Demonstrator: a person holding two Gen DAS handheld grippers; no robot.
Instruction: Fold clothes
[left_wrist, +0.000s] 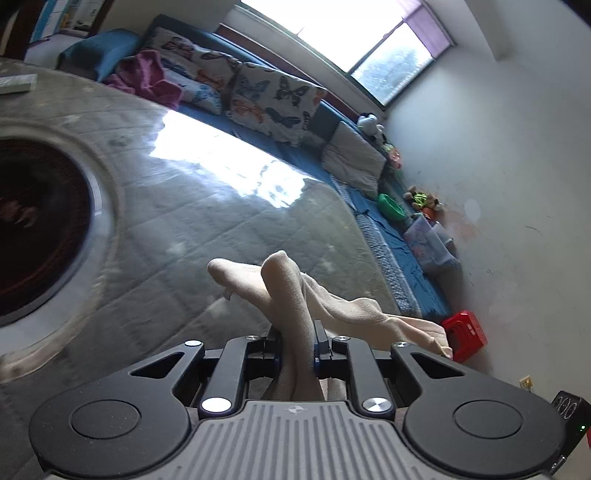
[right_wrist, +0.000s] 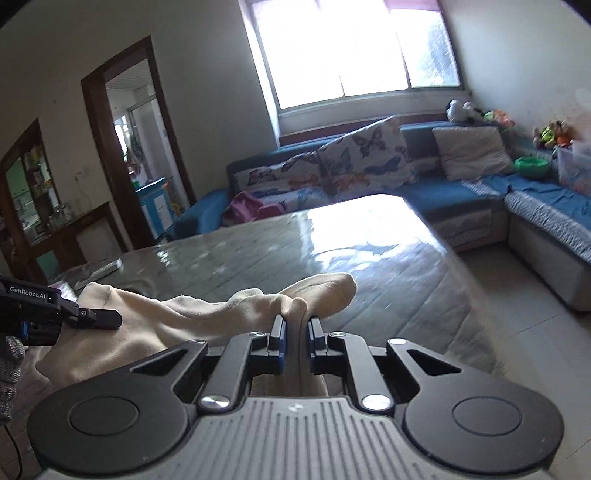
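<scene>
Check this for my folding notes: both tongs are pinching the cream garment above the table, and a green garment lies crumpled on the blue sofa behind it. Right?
One detail is wrong: the crumpled garment on the blue sofa is pink, not green, as the right wrist view shows. The rest stands: the left tongs and right tongs both pinch the cream garment above the table.

Soft matt cream cloth garment (left_wrist: 291, 291) – glossy, glass-smooth table (left_wrist: 207, 206) beneath
</scene>
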